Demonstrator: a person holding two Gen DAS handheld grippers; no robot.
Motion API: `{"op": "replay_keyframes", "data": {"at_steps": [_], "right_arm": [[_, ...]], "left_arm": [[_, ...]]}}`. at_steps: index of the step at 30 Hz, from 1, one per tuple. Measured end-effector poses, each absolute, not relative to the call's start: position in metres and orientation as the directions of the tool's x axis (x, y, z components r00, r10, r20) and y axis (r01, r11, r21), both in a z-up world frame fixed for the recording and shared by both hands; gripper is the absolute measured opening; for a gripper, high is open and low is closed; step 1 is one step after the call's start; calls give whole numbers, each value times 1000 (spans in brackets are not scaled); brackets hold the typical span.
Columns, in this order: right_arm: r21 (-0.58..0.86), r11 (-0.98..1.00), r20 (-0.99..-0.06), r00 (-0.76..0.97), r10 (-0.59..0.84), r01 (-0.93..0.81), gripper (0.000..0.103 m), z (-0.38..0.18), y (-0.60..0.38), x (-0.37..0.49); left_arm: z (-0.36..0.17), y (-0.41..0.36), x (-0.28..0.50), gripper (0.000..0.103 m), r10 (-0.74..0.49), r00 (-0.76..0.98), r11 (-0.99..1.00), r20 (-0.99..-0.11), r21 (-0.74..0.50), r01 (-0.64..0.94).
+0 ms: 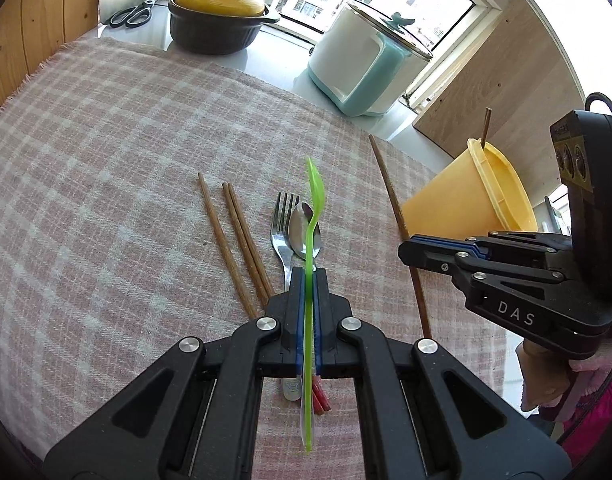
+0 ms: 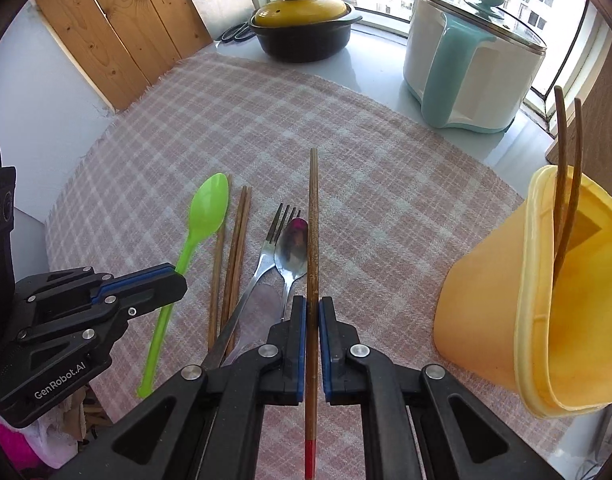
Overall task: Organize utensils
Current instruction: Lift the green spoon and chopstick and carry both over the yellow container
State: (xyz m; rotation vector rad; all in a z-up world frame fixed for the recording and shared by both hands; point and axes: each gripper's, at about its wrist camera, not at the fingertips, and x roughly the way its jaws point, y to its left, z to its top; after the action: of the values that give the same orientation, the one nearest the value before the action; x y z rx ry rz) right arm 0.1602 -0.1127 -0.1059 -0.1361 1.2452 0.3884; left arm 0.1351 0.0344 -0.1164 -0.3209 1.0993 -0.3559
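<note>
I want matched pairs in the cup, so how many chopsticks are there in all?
6: two stand in the yellow cup, at and; one is clamped in the right gripper, at; three lie on the cloth at and. More may be hidden.

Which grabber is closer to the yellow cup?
The right gripper. It holds a chopstick just beside the yellow cup, to the cup's left. The left gripper, holding the green spoon, is farther left, past the fork.
</note>
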Motion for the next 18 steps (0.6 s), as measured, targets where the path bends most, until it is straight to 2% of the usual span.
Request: {"op": "replay_keyframes", "data": {"at_steps": [18], "right_arm": [[131,915,-893,355,276,-383,3,-39,-167,143]], "left_arm": [[-68,-15,136,1,-455,469,888,-757,-421,183]]}}
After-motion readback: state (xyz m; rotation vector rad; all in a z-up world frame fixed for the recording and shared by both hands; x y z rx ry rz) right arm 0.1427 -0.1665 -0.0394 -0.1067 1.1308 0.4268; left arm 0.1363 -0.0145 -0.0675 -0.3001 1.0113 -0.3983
